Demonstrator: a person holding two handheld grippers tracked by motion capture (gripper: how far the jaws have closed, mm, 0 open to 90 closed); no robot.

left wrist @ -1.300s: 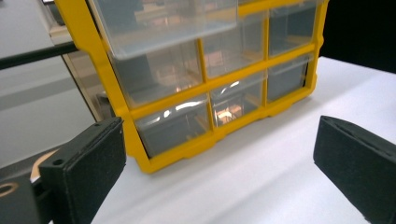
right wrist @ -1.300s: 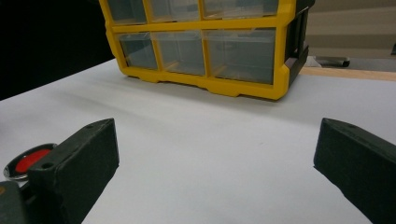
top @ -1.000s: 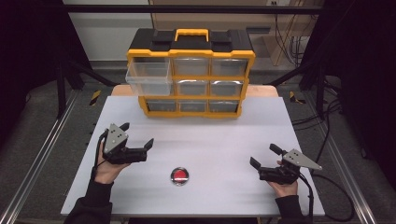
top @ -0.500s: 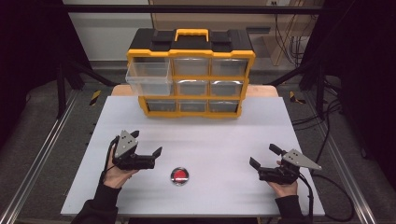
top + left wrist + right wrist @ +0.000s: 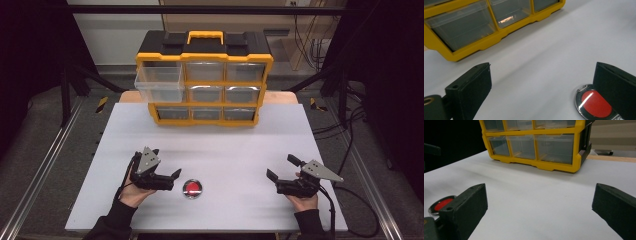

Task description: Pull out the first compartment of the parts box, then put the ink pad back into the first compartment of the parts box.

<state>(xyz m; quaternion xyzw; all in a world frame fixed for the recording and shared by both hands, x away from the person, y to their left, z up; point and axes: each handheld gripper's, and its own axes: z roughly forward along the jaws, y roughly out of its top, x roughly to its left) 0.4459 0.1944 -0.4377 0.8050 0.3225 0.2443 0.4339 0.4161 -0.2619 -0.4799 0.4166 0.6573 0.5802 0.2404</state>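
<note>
My left gripper (image 5: 170,176) is spread wide, holding nothing; the red disc (image 5: 192,188) lies on the white table (image 5: 240,145) just beside its tip, partly behind one jaw in the left gripper view. My right gripper (image 5: 281,176) is also spread and empty, well apart. The yellow organizer (image 5: 205,80) stands at the far edge.

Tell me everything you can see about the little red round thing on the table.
The red disc is small and round, with a glossy red face inside a shiny, metal-looking rim. It lies flat on the white table, near the front edge. The left tool sits just beside it, jaws open and pointing toward it, with one jaw overlapping it in the left gripper view; I cannot tell if they touch.
</note>
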